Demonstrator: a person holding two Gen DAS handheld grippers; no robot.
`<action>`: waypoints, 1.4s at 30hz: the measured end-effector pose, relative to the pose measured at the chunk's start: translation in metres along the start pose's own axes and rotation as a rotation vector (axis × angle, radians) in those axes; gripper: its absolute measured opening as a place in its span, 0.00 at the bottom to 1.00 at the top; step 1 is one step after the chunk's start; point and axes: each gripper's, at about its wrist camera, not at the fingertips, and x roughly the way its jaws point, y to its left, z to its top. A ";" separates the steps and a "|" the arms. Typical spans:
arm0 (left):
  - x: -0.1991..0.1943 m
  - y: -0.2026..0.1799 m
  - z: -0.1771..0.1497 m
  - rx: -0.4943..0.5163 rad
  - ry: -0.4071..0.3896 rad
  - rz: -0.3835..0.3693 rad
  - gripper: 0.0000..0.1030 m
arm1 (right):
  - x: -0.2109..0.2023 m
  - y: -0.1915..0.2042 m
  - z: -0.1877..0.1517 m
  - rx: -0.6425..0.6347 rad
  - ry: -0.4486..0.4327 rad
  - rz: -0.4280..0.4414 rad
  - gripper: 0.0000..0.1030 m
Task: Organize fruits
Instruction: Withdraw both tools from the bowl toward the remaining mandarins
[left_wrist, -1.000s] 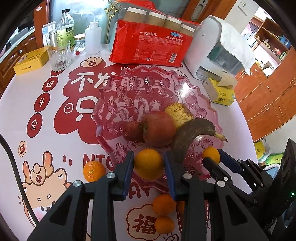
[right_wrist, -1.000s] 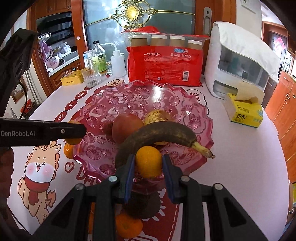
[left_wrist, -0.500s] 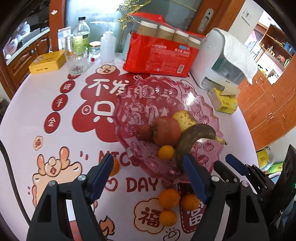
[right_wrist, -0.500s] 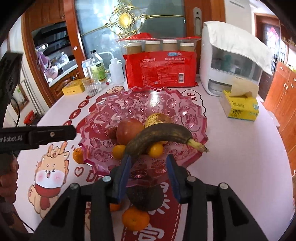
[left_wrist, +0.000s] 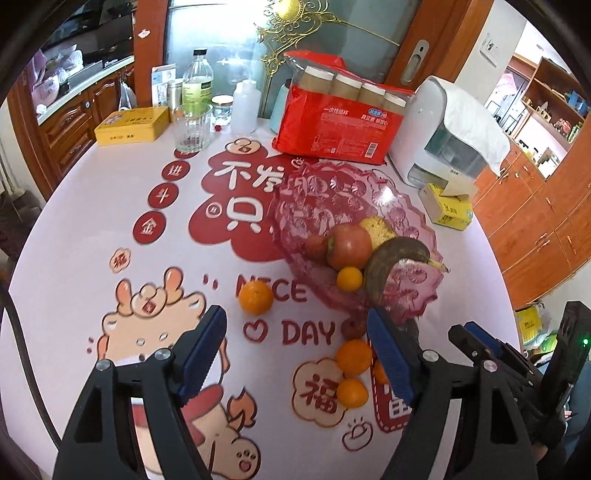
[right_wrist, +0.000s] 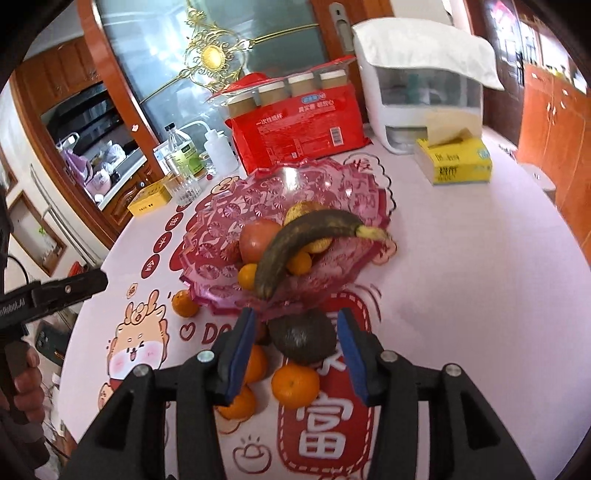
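A pink glass fruit plate (left_wrist: 332, 192) (right_wrist: 225, 218) holds an apple (left_wrist: 349, 246), a pear (left_wrist: 376, 229), a dark banana (left_wrist: 391, 264) (right_wrist: 295, 243) and small tangerines (left_wrist: 349, 278). A loose tangerine (left_wrist: 255, 297) lies left of the plate. More tangerines (left_wrist: 354, 356) and a dark avocado (right_wrist: 300, 340) lie in front of it. My left gripper (left_wrist: 295, 354) is open and empty above the tablecloth. My right gripper (right_wrist: 295, 350) is open, its jaws either side of the avocado, above it.
At the back stand a red pack of paper cups (left_wrist: 340, 125), a white appliance (left_wrist: 454, 133), a yellow tissue box (left_wrist: 447, 208), a glass (left_wrist: 191, 127), bottles (left_wrist: 197, 86) and a yellow tin (left_wrist: 131, 124). The left gripper shows at the right wrist view's left edge (right_wrist: 55, 291).
Both grippers let go of their tangerines into the plate, opened wide and pulled back and up from it. The right wrist view has tilted.
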 end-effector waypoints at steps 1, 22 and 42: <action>-0.002 0.002 -0.004 -0.001 0.004 0.001 0.75 | -0.001 -0.002 -0.003 0.019 0.010 0.011 0.45; 0.015 0.035 -0.004 0.222 0.208 0.064 0.85 | 0.021 0.015 -0.075 0.262 0.202 0.116 0.45; 0.113 0.045 0.024 0.423 0.393 0.055 0.87 | 0.062 0.060 -0.088 0.213 0.298 -0.014 0.45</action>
